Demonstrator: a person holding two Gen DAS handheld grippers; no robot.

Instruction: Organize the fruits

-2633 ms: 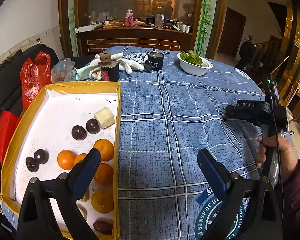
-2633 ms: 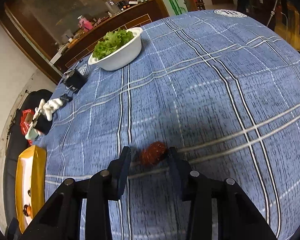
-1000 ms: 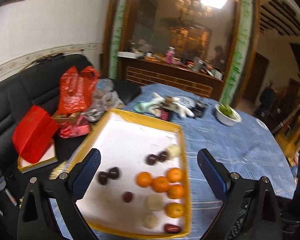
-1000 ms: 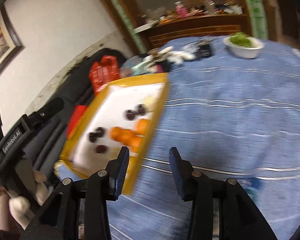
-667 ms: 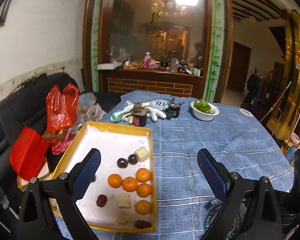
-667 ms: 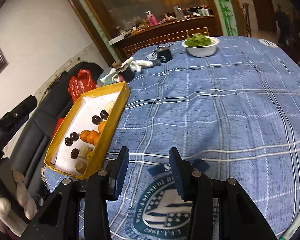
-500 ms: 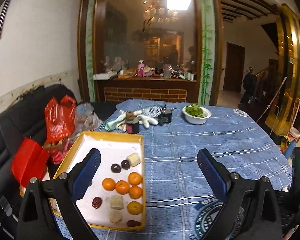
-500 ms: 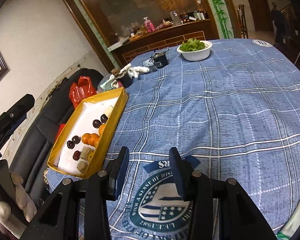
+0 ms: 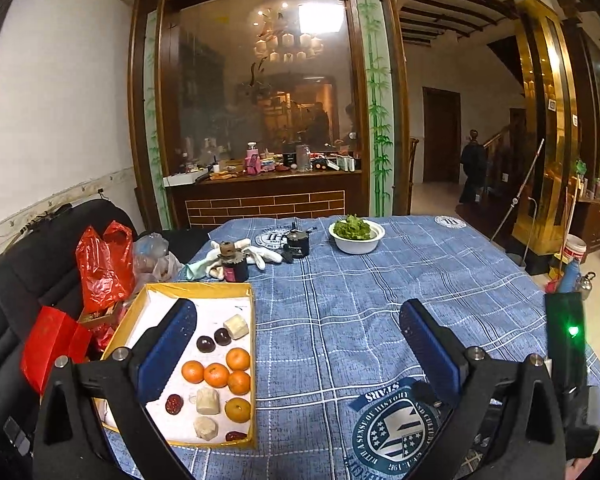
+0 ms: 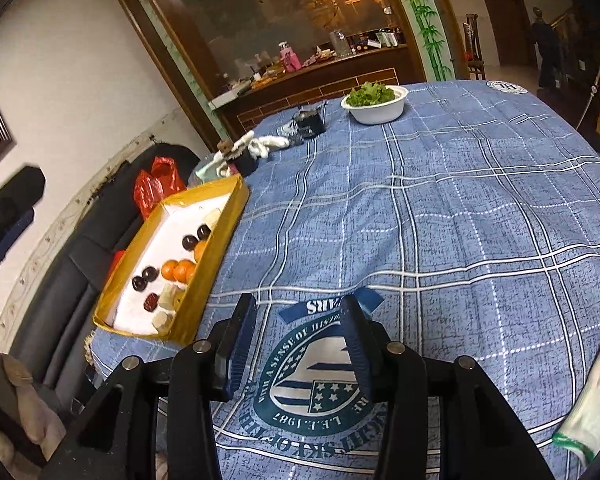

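A blue checked tablecloth [image 9: 380,312] covers the table, with a white bowl of greens [image 9: 356,233] at its far side. The yellow-rimmed box [image 9: 253,344] at the cloth's left edge holds the oranges [image 9: 216,374], dark plums [image 9: 205,343] and pale chunks. The left gripper [image 9: 296,344] hangs above, its jaws opening wide and empty; the right gripper [image 10: 298,344], narrower, is opening too, nothing between its jaws.

The left gripper [image 9: 300,336] is tilted slightly downward, its 2 jaws spread wide, opening, nothing between them. The right gripper [image 10: 298,332] angles down more steeply, jaws narrower, opening, also empty.
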